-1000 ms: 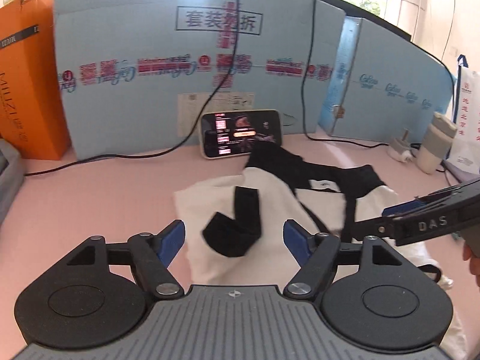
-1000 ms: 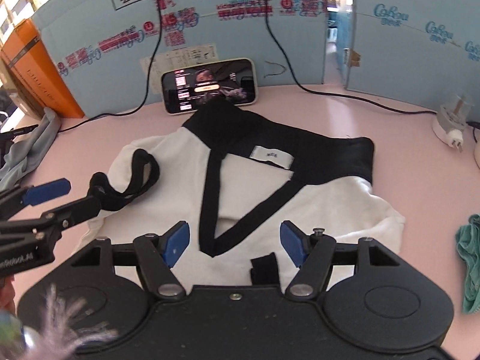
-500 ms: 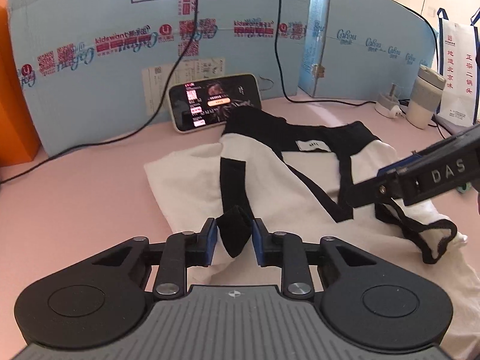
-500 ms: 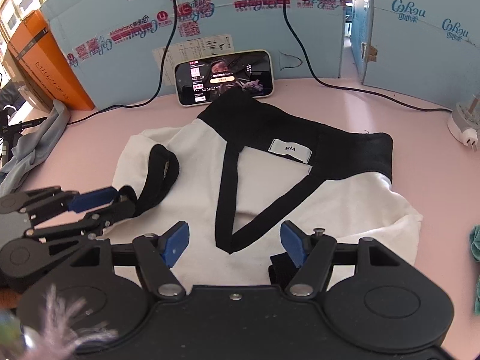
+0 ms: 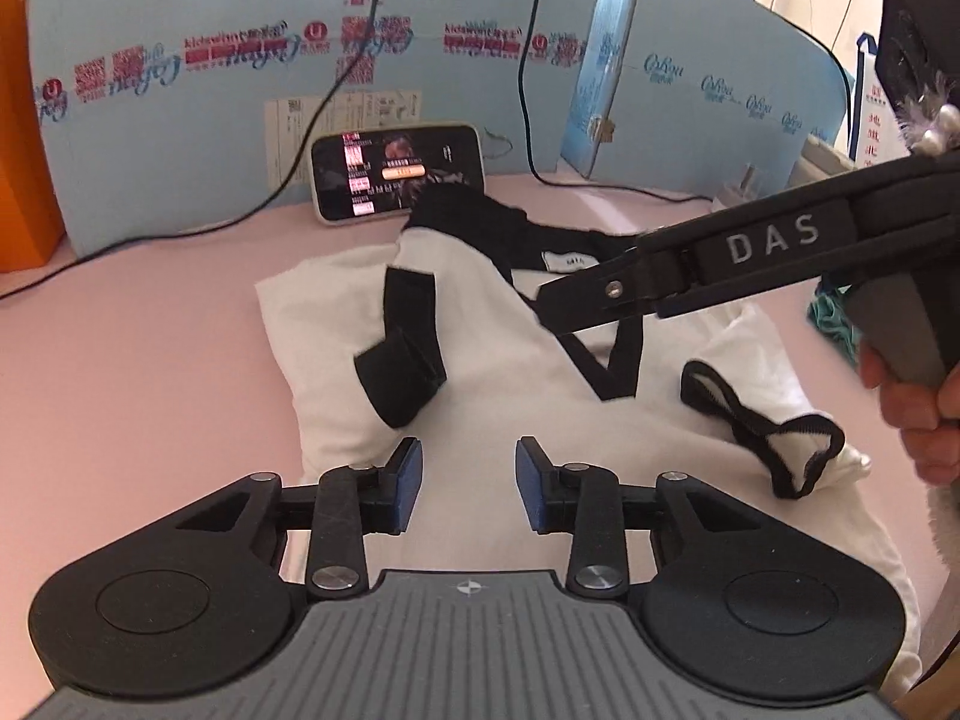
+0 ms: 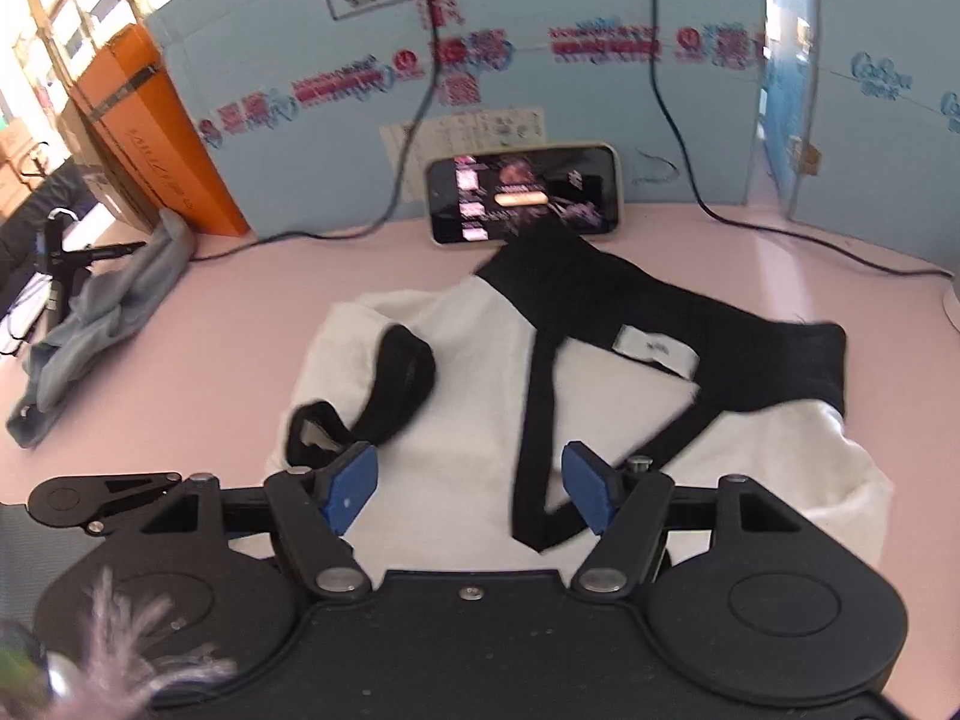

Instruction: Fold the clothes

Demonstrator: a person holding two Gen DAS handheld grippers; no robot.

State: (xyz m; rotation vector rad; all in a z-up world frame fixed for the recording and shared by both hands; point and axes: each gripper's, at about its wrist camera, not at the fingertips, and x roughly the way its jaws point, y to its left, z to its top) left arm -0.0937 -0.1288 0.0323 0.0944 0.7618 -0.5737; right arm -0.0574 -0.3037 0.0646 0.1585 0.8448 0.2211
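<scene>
Through the left wrist camera we are looking down at the white garment with black trim point(image 5: 480, 360), which is lying crumpled on the pink bench point(image 5: 132, 360) in front of a phone point(image 5: 399, 171) leaning against the blue cardboard wall point(image 5: 180, 138). Our left tongs point(image 5: 469, 483) are opening just above the white cloth, with nothing pinched between the blue pads point(image 5: 410, 483); the black-cuffed sleeve point(image 5: 402, 378) is lying folded just beyond them. The right tongs point(image 5: 555, 300) are reaching in from the right over the neckline, and a hand point(image 5: 918, 420) is gripping their handle. Through the right wrist camera we are seeing the same garment point(image 6: 456, 408) spread below, its black collar point(image 6: 660, 312) toward the phone point(image 6: 525, 195). Our right tongs point(image 6: 465, 489) are standing wide apart over the cloth and are gripping nothing, the black V of the neck trim point(image 6: 534, 450) lying between their pads. A grey cloth point(image 6: 102, 324) is lying at the left by an orange box point(image 6: 156, 132)
</scene>
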